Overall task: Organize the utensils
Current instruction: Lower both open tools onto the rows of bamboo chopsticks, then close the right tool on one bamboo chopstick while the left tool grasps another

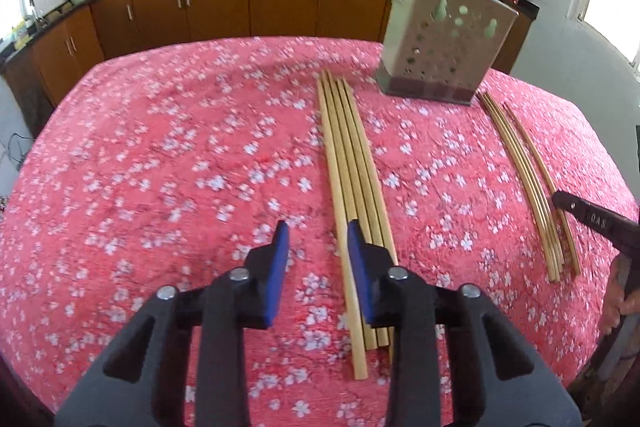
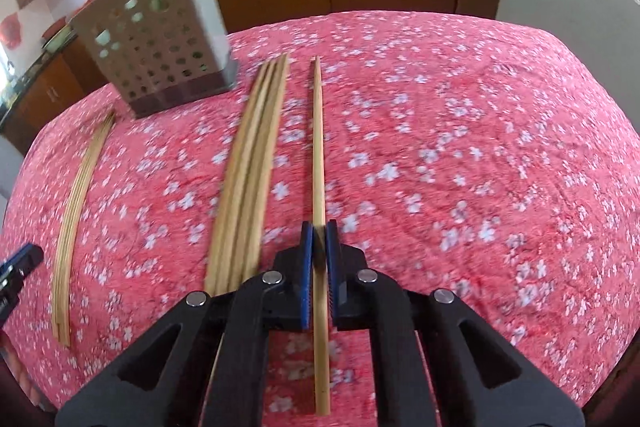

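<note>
Currently the right gripper (image 2: 319, 233) pinches a single chopstick (image 2: 318, 155) lying on the pink floral cloth (image 2: 460, 155). Nearby, the left gripper (image 1: 318, 239) stands partly spread, one chopstick (image 1: 340, 187) between its pads, untouched. Beyond, two chopstick bundles (image 2: 248, 171) lie loose. Farthest, the perforated holder (image 2: 156, 47) shows no chopsticks; sorting has barely begun.

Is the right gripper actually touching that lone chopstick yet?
Touching. In the right wrist view the right gripper has its blue pads closed against both sides of the single chopstick, with no gap showing.
</note>
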A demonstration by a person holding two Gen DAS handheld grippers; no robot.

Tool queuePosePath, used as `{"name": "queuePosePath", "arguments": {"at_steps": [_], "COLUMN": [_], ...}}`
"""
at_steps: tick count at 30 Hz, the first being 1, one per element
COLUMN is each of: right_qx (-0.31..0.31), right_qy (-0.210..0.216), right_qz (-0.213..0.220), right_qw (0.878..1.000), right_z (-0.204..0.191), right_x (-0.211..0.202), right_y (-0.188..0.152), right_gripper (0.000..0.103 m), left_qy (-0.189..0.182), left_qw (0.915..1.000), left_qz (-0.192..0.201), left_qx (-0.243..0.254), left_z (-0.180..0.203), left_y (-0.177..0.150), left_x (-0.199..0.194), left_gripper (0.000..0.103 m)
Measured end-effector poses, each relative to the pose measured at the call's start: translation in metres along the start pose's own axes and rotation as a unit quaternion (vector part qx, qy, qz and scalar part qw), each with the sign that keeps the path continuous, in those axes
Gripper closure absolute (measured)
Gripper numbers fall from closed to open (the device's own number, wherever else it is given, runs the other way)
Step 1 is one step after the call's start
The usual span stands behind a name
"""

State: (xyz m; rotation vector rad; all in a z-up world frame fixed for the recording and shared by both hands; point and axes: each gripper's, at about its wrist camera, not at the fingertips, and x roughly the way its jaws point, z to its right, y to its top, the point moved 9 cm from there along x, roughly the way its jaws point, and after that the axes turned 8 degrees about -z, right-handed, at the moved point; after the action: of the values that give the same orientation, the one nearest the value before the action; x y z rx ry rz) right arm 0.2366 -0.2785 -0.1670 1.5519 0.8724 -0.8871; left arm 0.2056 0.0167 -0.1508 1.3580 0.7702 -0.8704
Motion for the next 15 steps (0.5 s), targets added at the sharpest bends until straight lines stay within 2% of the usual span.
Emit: {"name": "queuePosePath", "arguments": {"at_steps": [10,15], "right_qx": [-0.008,-0.013], "right_qy": [-0.006,-0.008], "right_qz": [0.01,0.011], "right_qw": [1.0,1.0], "right_z": [0.0,-0.002], "right_x": [-0.002,-0.003], "right_y": [0.0,-0.002], "right_gripper": [0.095,0.095], "left_qy": [-0.014,0.004], "left_qw": [0.9995,0.9989], "left_qz": [-0.027,-0.037], "left_qx": [0.012,0.029], "left_z": [0.004,0.007], "left_y": [-0.008,-0.01], "left_x": [0.014,0.019], "left_gripper": [0.085,0.091]}}
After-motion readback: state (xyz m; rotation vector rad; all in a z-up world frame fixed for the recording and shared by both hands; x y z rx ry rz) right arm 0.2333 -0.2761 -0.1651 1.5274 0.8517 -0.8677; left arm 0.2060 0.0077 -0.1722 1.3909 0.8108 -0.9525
